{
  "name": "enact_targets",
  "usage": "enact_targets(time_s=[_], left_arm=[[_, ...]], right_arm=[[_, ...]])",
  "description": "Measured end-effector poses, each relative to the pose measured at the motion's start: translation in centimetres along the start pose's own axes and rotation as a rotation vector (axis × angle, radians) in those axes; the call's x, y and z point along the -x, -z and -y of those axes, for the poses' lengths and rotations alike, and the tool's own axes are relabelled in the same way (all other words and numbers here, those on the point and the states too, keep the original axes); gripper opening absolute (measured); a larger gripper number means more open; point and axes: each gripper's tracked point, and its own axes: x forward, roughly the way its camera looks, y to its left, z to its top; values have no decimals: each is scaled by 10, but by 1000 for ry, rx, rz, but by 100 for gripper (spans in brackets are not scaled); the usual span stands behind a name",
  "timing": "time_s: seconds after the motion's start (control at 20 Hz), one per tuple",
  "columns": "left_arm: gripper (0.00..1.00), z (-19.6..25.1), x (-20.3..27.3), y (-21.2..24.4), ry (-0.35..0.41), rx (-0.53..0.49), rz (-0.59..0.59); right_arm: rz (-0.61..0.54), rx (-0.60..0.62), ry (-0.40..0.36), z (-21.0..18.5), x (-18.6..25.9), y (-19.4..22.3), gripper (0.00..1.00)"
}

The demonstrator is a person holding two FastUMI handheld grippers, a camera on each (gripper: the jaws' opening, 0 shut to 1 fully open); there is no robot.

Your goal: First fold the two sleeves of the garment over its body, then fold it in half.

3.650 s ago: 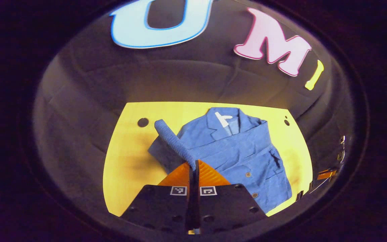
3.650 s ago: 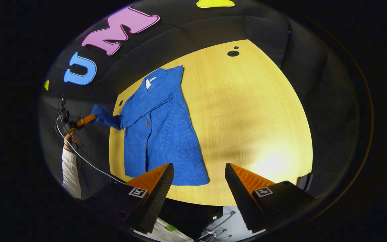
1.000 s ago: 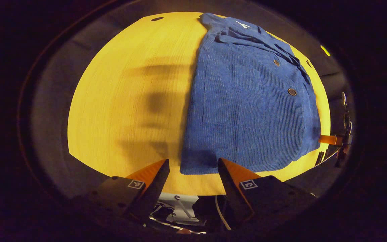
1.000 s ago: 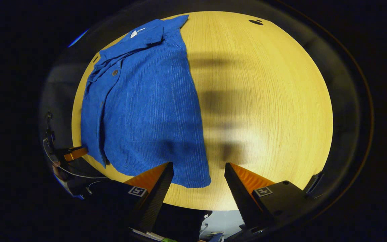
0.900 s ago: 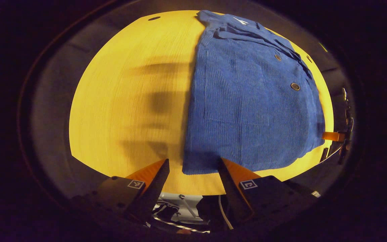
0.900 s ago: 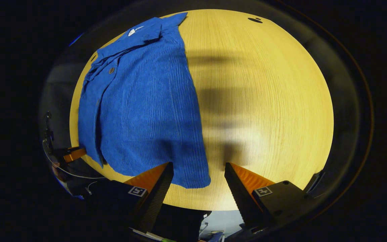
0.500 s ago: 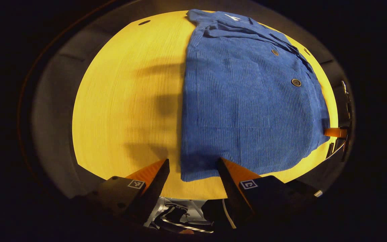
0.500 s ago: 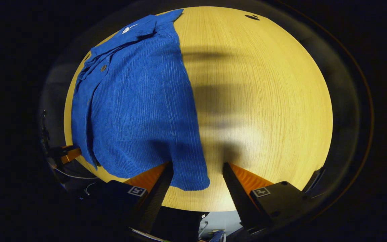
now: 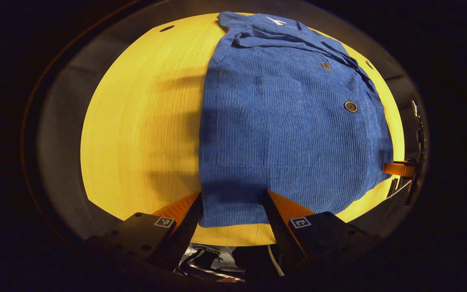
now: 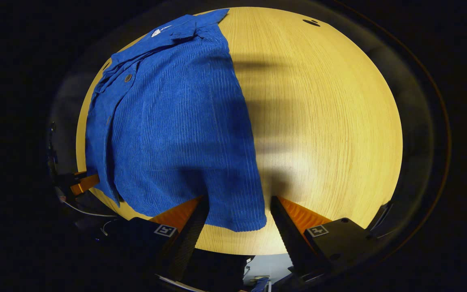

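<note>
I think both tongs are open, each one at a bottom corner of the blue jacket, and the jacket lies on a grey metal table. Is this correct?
Not quite: the table is light yellow wood, not grey metal, as the right gripper view shows. The rest holds: the left tongs and the right tongs are open, each at a bottom corner of the blue jacket.

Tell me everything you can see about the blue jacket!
The blue jacket looks like ribbed corduroy. It lies flat on the yellow wooden table, collar at the far end with a small white tag, and round dark buttons down the front. No sleeve sticks out past its sides. Its near hem lies between the open fingers of the left gripper at one corner and the right gripper at the other; neither has closed on it.
</note>
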Motion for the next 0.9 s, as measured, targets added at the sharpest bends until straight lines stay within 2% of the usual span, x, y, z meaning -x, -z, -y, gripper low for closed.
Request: enact_targets(time_s=[0.3, 0.4, 0.6, 0.65, 0.7, 0.85, 0.9], left_arm=[[85, -3, 0, 0, 5, -25, -27], [86, -4, 1, 0, 4, -44, -48], [83, -4, 2, -1, 4, -58, -70], [82, -6, 0, -1, 4, -70, -71], [75, -9, 2, -1, 9, -76, -70], [23, -3, 1, -3, 89, -22, -67], [5, -1, 2, -3, 116, -10, -71]], right_arm=[[-29, 61, 64, 0, -2, 3, 98], [-42, 29, 59, -1, -4, 5, 97], [-44, 21, 8, -17, -6, 3, 61], [-48, 13, -27, -25, -5, 3, 40], [-48, -1, -45, -30, -5, 4, 17], [-40, -9, -94, -36, -5, 2, 9], [-35, -10, -101, -37, -4, 2, 9]])
